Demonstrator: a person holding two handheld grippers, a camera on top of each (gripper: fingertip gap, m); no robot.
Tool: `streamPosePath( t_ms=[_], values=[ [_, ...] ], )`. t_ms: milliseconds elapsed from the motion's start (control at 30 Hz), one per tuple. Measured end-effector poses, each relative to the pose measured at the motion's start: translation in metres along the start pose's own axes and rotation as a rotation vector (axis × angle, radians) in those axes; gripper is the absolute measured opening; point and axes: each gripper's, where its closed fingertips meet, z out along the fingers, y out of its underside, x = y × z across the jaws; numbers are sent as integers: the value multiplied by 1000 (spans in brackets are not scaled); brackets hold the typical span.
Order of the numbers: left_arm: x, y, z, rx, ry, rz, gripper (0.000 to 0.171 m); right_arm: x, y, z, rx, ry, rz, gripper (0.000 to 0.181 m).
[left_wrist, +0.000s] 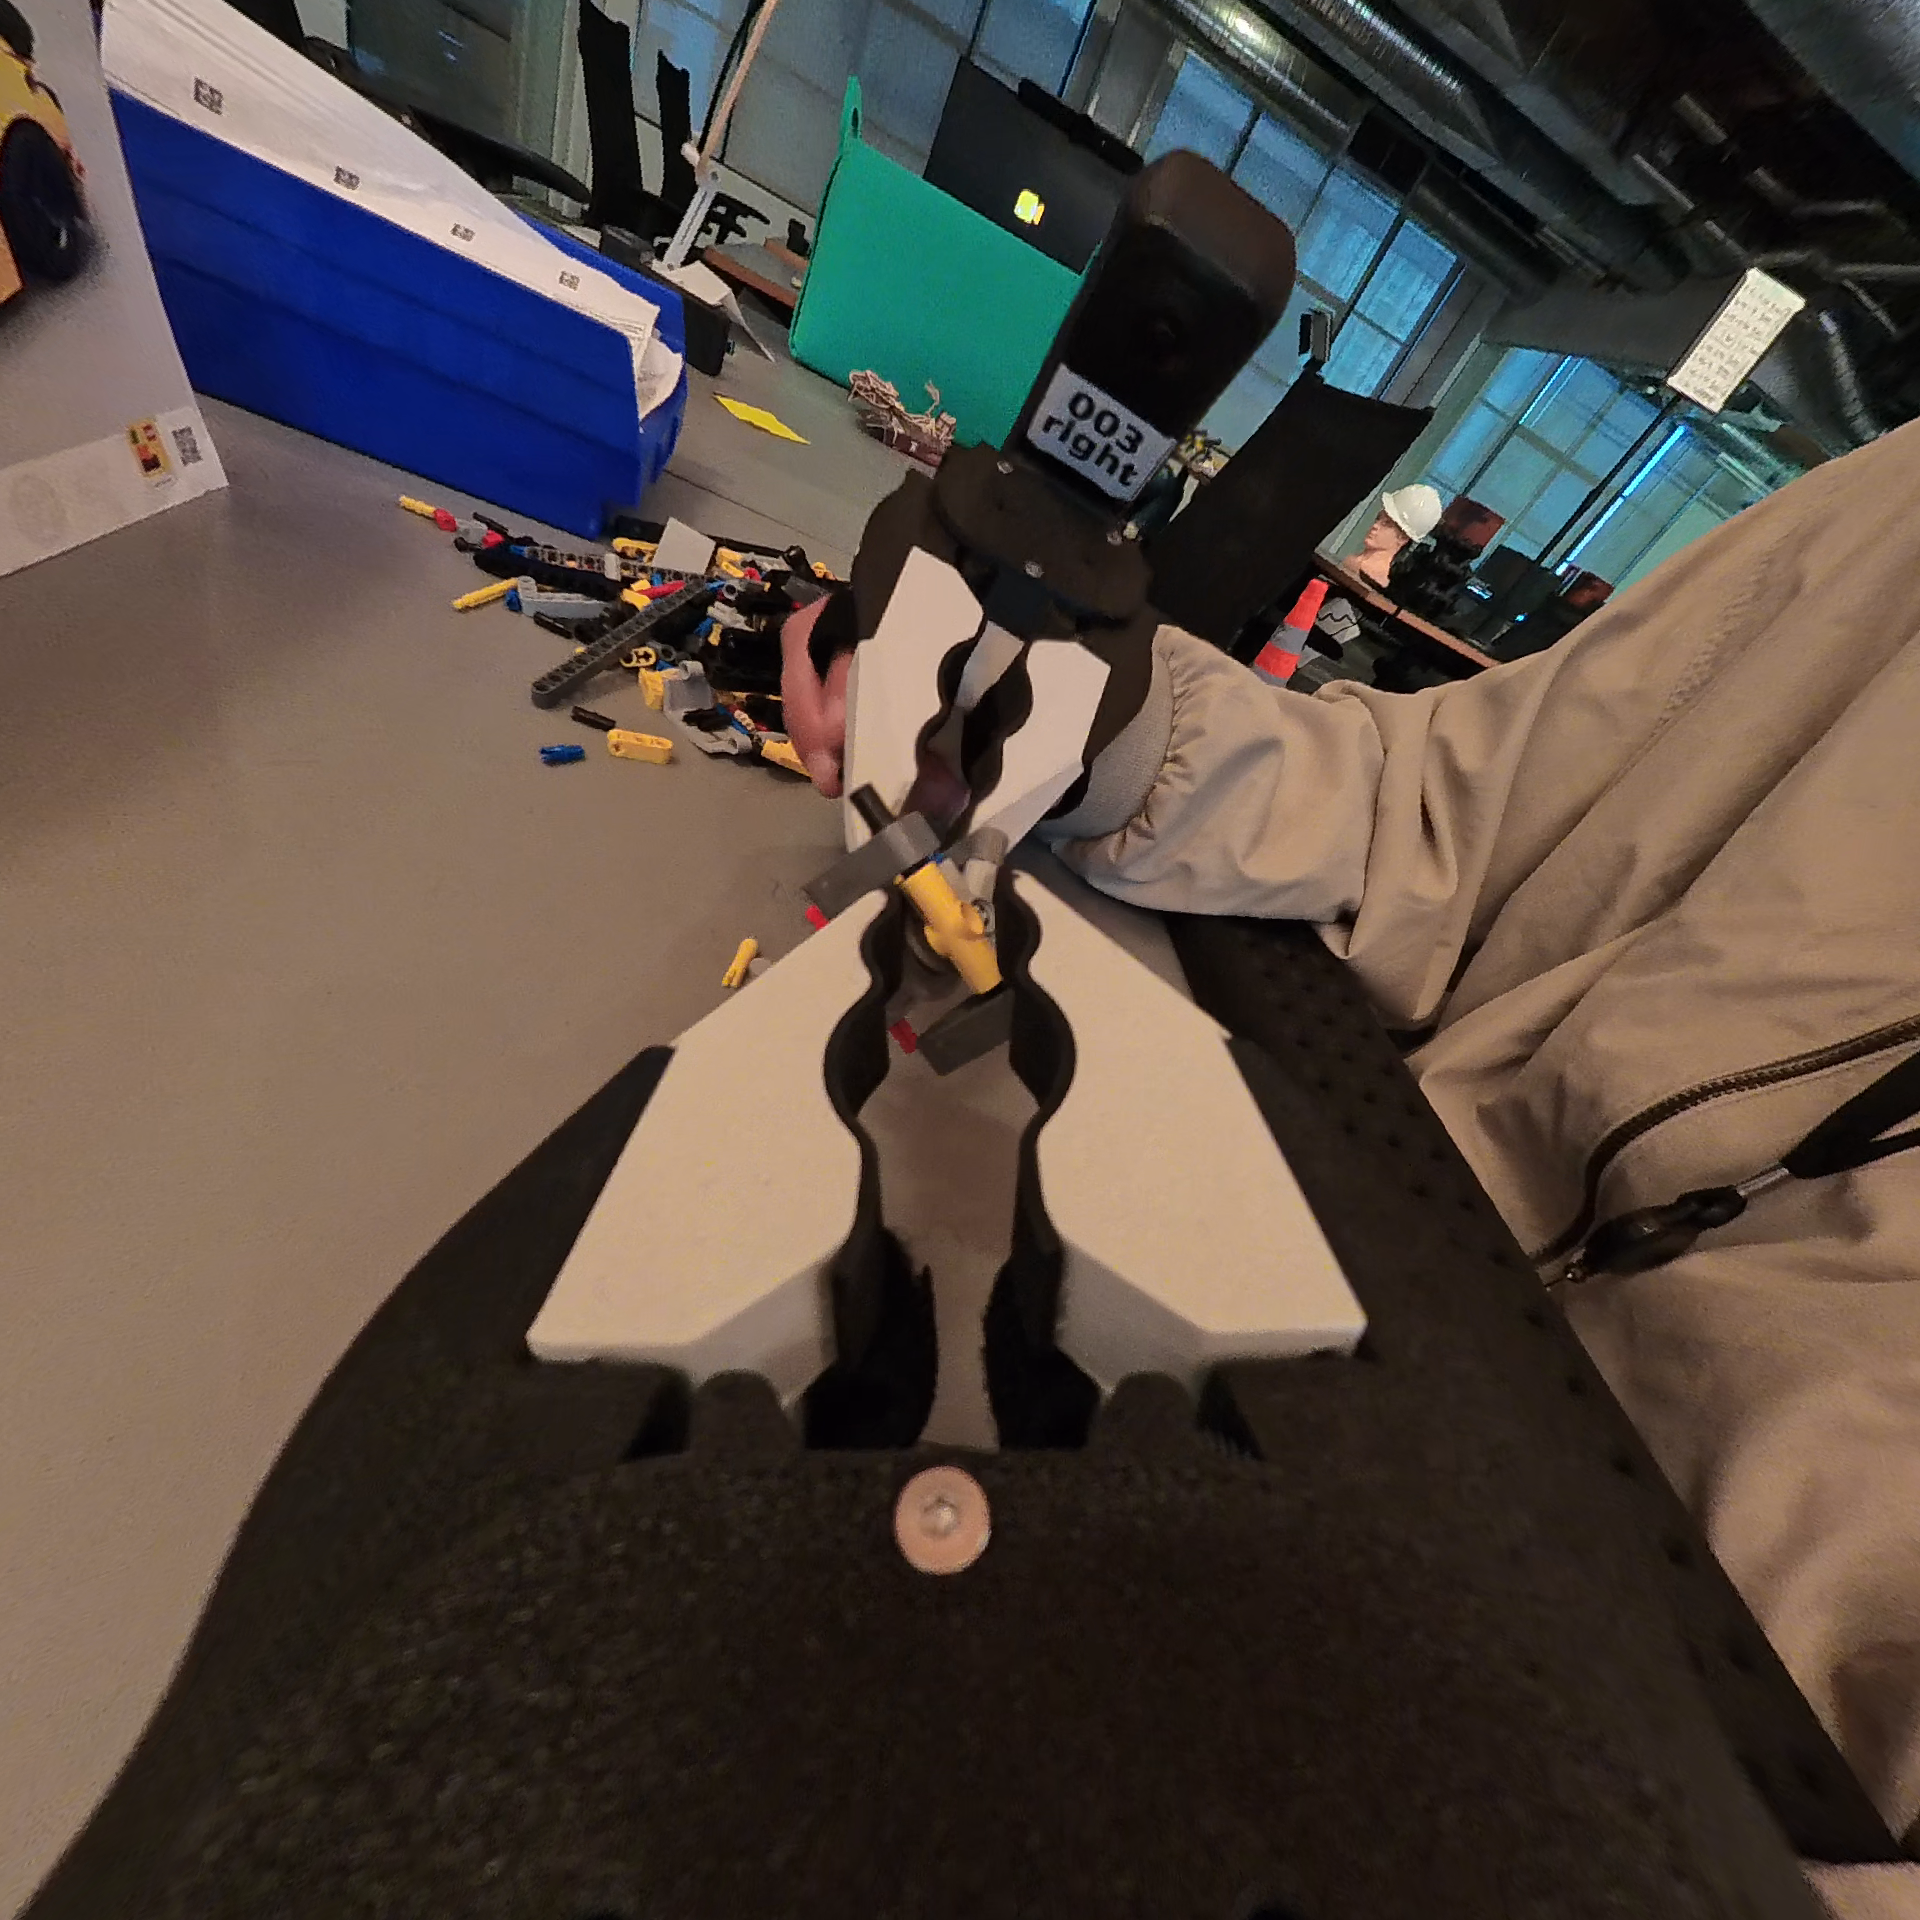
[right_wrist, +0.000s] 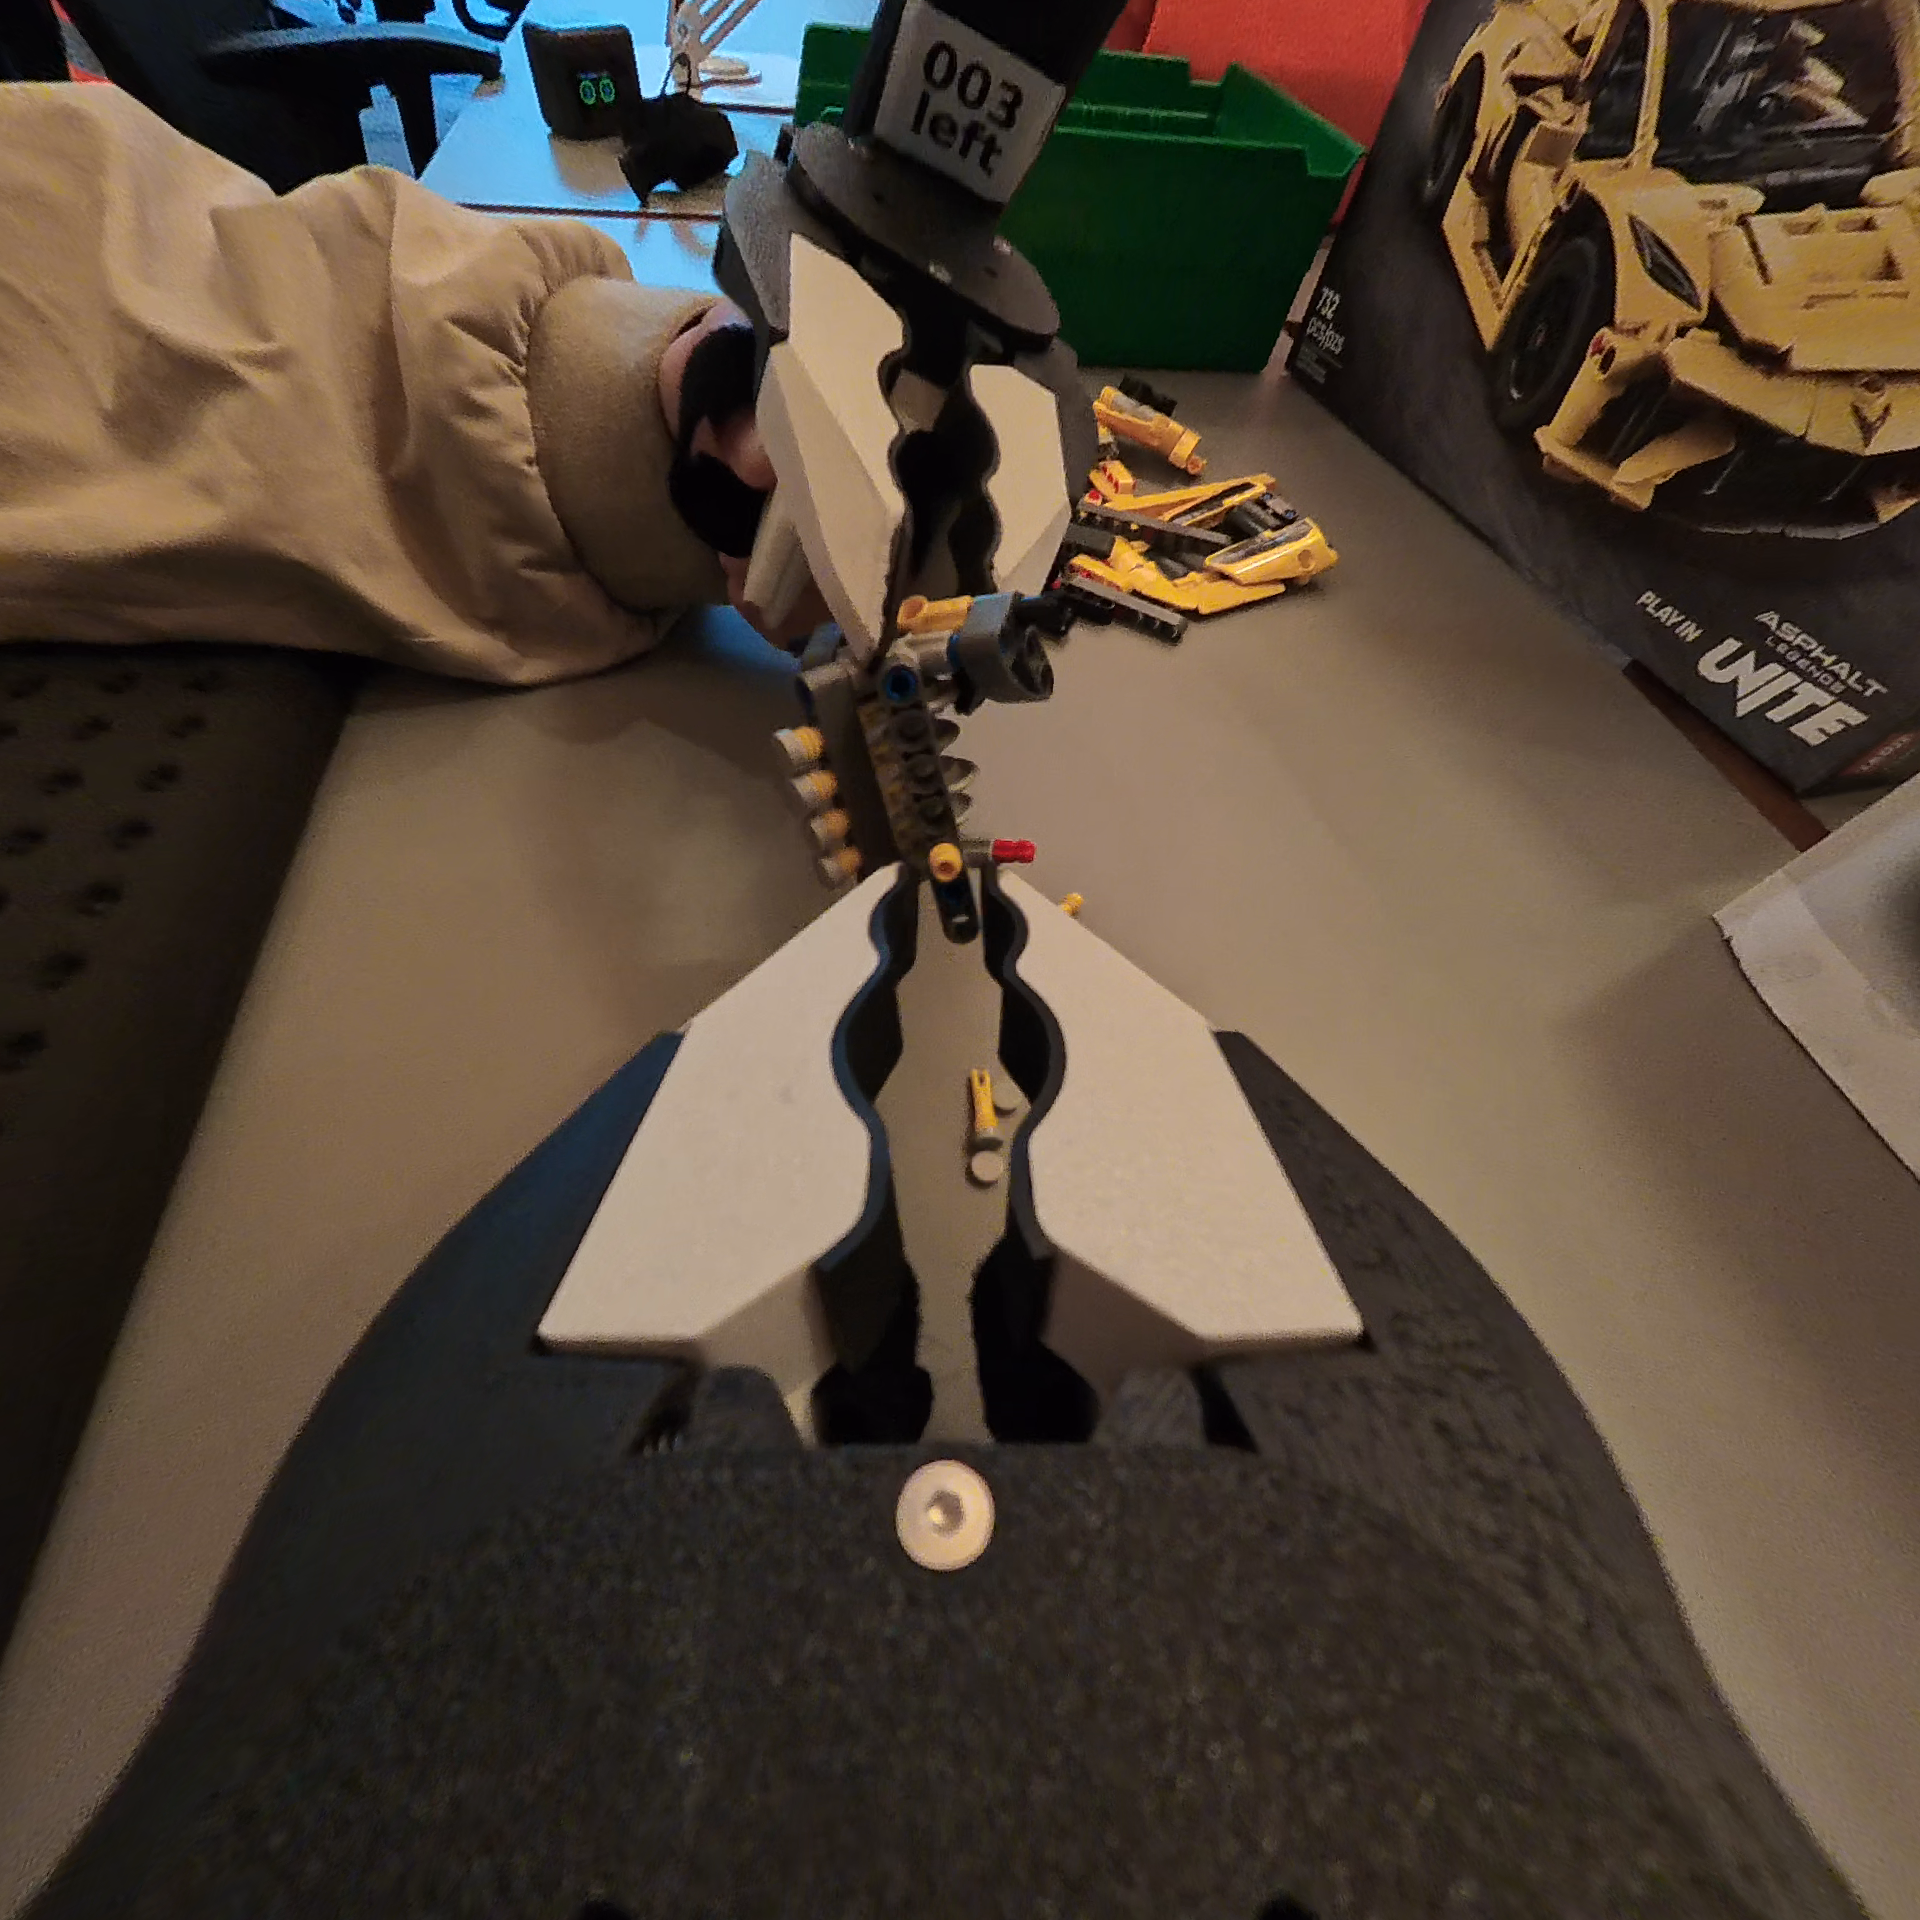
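A small brick assembly (right_wrist: 894, 748), a dark grey beam with yellow-tipped pins, grey gears and a red pin, hangs above the grey table (right_wrist: 1351, 831), held from both ends. My right gripper (right_wrist: 943, 891) is shut on its near end. My left gripper (right_wrist: 888, 623) comes in from the far side and is shut on its other end. In the left wrist view the assembly (left_wrist: 945, 935) shows grey and yellow between my left gripper's (left_wrist: 945, 904) tips, with my right gripper (left_wrist: 961, 831) closed on it from beyond.
A pile of loose bricks (left_wrist: 665, 644) lies before a blue bin (left_wrist: 416, 343). Yellow body parts (right_wrist: 1195, 530), a green bin (right_wrist: 1143, 208) and a box picturing a yellow car (right_wrist: 1610, 364) stand behind. A loose yellow pin (right_wrist: 982, 1112) lies below. A black perforated mat (right_wrist: 104, 883) lies left. Only a small space, under 4 cm, lies between the two pairs of fingers. About 35 centimetres separates my left fingertips from the yellow car (right_wrist: 1610, 364).
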Motion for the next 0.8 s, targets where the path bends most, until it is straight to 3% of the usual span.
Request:
streamPosePath(
  t_ms=[500, 567, 700, 800],
  values=[
    [-4, 10, -2, -84, -51, 59, 17, 3, -9, -10, 11, -38, 35, 3],
    [-7, 11, -3, -86, -74, 75, 7, 8, -11, -17, 25, -23, 41, 2],
    [-7, 18, 2, -132, -83, 75, 7, 8, -12, -20, 31, -43, 93, 2],
    [-19, 31, 12, -225, -208, 149, 7, 21, 6, -14, -89, 85, -7, 2]
  ],
)
